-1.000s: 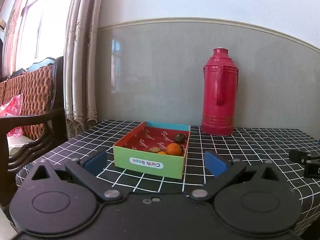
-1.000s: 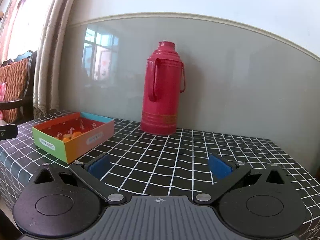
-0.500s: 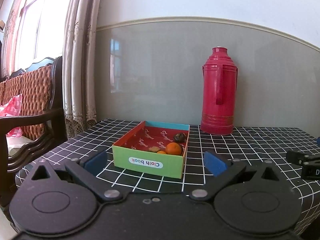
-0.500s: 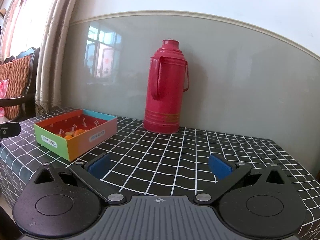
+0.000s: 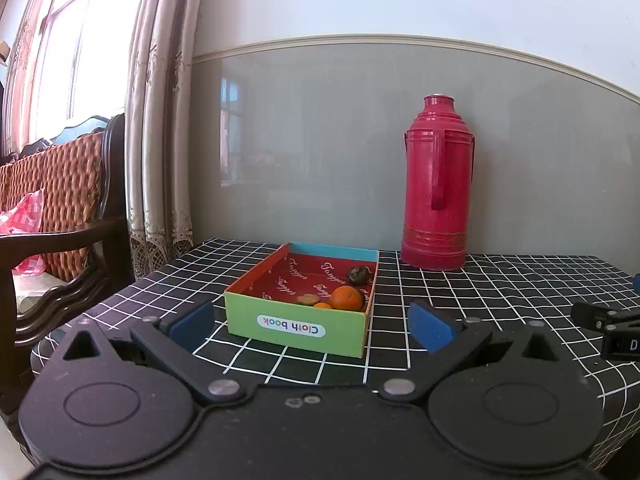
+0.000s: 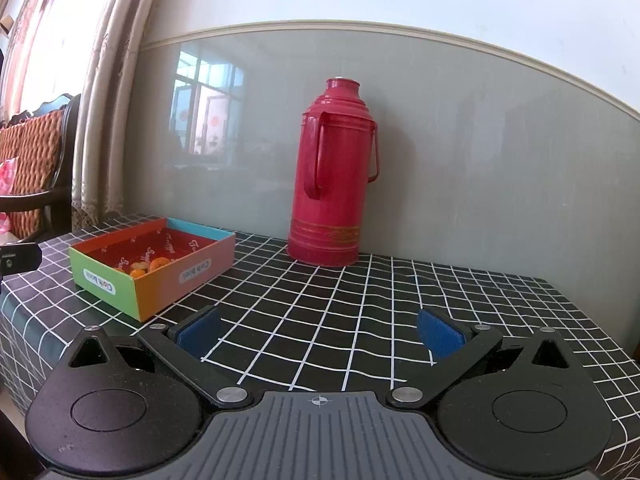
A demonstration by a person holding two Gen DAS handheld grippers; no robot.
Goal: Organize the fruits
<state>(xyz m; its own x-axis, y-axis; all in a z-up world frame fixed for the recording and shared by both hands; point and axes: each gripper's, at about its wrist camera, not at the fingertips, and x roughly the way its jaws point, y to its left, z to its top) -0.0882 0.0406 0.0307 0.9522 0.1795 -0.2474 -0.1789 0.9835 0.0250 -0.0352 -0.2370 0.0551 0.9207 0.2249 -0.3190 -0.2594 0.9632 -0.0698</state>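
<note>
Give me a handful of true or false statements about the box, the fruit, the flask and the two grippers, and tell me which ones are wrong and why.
1. The left gripper is open and holds nothing. True.
2. The orange lies on the tablecloth outside the box. False: it sits inside the cardboard box, near the front right corner.
3. The red thermos flask stands upright near the wall. True.
4. The right gripper is shut on a fruit. False: it is open and empty, over bare checked tablecloth.
5. The thermos flask stands inside the box. False: it stands on the tablecloth, behind and to the right of the box.
</note>
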